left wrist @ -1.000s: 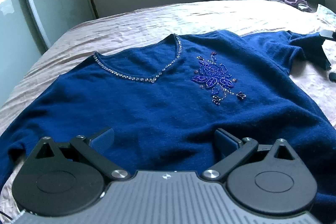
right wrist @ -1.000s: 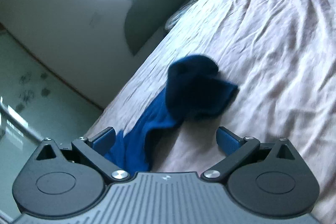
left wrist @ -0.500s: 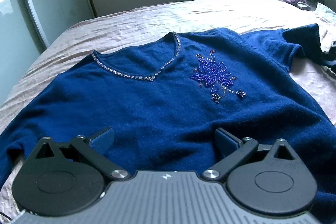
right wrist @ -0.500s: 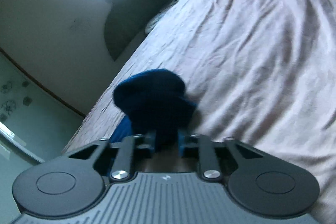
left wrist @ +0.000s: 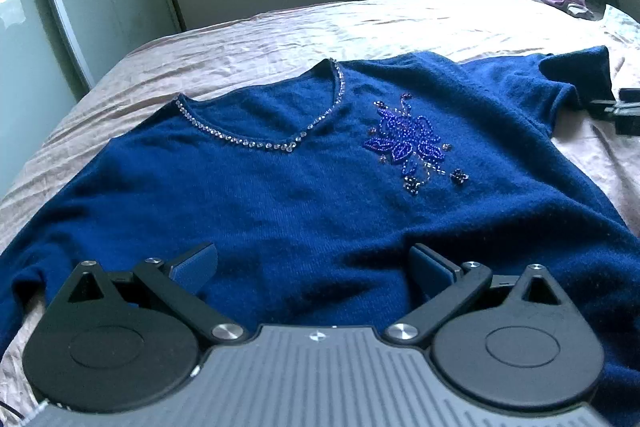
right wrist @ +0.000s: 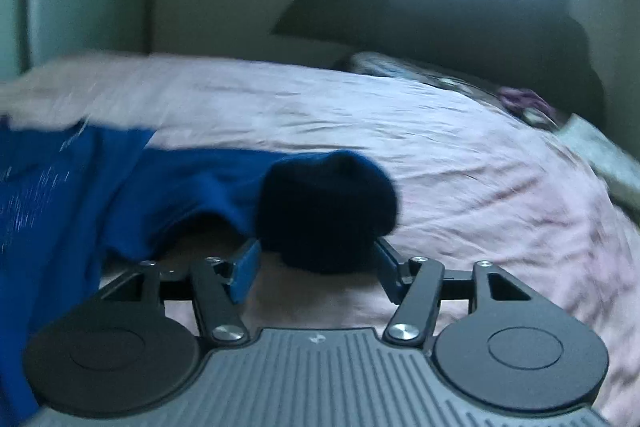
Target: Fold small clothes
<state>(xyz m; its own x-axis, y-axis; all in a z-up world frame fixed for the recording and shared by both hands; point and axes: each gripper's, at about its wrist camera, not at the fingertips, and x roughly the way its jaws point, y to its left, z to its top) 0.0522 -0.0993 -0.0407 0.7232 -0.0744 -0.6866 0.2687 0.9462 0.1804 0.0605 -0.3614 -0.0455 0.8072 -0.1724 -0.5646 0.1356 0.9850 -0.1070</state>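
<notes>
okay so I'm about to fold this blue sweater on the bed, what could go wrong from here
The right gripper is open around the sleeve end, so that end may flop back bunched, giving an uneven fold.

The beaded flower and rhinestone neckline could snag if the left gripper, open over the sweater, drags across them.

The bedsheet is wrinkled, so the fabric might get pinched along with the knit.

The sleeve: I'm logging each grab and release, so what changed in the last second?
The right claw closed on the sleeve, spread it outward, and now stands open again, released. The left claw stayed open over the sweater, which otherwise lay unmoved.
</notes>
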